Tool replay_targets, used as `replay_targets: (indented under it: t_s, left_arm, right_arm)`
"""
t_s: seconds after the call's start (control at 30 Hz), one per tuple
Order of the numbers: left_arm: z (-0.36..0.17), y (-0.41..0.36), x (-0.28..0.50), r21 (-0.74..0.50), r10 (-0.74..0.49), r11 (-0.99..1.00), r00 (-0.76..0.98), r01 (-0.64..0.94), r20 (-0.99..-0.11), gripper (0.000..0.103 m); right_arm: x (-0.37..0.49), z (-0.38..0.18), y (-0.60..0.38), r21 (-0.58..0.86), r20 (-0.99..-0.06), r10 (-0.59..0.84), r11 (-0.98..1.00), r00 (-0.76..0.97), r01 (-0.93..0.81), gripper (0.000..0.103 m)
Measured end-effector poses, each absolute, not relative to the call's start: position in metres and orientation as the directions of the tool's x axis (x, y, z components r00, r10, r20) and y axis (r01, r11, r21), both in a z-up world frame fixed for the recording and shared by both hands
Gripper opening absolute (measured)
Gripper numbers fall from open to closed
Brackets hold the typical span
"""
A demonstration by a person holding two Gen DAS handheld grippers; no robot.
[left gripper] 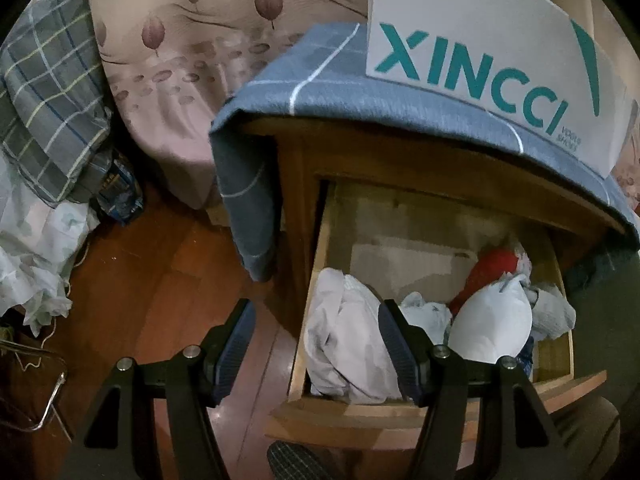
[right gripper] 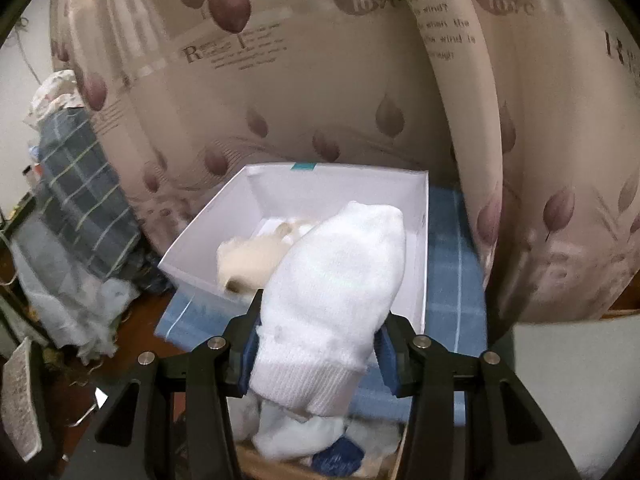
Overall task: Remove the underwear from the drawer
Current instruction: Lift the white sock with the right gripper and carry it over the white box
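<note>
The wooden drawer (left gripper: 316, 272) stands pulled out, full of clothes: a crumpled white garment (left gripper: 340, 332) at its left, a red piece (left gripper: 488, 268), and a smooth white rounded piece (left gripper: 496, 324). My left gripper (left gripper: 316, 306) hangs open above the drawer's left wall, with one finger over the floor and the other over the white garment, gripping nothing. My right gripper (right gripper: 324, 320) is shut on a white knitted piece with a ribbed cuff (right gripper: 332, 280). It holds the piece up in front of an open white box (right gripper: 208, 240) that has a cream garment (right gripper: 248, 260) inside.
The white box (left gripper: 480, 52) sits on the nightstand's blue checked cloth (left gripper: 304, 76). A patterned curtain (right gripper: 320, 80) hangs behind. Piled bedding and a plaid cushion (left gripper: 48, 104) lie on the wooden floor (left gripper: 160, 280) to the left. More white and blue clothes (right gripper: 320, 444) show below the right gripper.
</note>
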State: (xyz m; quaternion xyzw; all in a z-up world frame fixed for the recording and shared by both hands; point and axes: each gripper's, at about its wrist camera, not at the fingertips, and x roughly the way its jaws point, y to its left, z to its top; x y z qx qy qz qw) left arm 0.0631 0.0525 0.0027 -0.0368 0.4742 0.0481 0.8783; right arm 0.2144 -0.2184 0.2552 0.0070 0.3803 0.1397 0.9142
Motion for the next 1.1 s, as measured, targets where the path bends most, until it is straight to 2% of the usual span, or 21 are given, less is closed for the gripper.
replay_targets:
  t_s: [0.43, 0.57, 1.1]
  left_arm:
    - [-0.001, 0.054, 0.064, -0.059, 0.020, 0.990, 0.547, -0.126, -0.837, 0.065]
    - [-0.001, 0.059, 0.065, -0.092, -0.001, 0.986, 0.550, -0.137, -0.835, 0.065]
    - [-0.001, 0.057, 0.066, -0.093, -0.005, 0.987, 0.548, -0.133, -0.837, 0.065]
  right_arm:
    - [0.293, 0.207, -0.201, -0.012, -0.791, 0.114, 0.979, 0.601, -0.202, 0.044]
    - [0.302, 0.193, -0.199, -0.027, -0.810, 0.099, 0.978, 0.578, -0.206, 0.044]
    - [0.318, 0.157, -0.186, -0.059, -0.850, 0.067, 0.974, 0.523, -0.220, 0.047]
